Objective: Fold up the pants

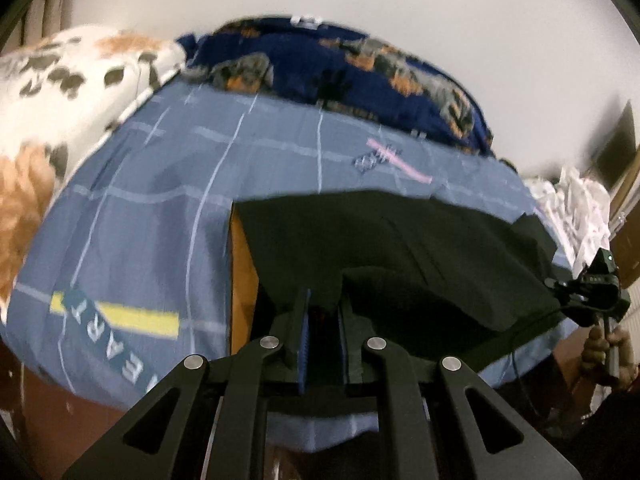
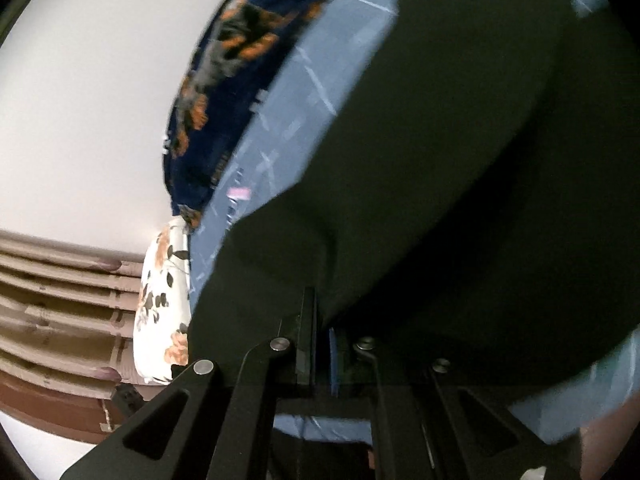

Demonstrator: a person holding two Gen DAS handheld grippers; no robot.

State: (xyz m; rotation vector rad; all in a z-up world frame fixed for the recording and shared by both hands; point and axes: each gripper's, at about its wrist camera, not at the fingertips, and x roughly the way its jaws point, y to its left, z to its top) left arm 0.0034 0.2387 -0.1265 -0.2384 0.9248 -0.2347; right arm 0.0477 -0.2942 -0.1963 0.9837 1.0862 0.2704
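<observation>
Your left gripper points forward and slightly down, its two fingers drawn close together and pinching a fold of the pants between the blue pads. Your right gripper is tilted hard to one side, fingers likewise nearly together and clamped on dark cloth that drapes over its right finger. In the left wrist view your right gripper sits far out to the right, and your right hand wraps around its handle from below.
</observation>
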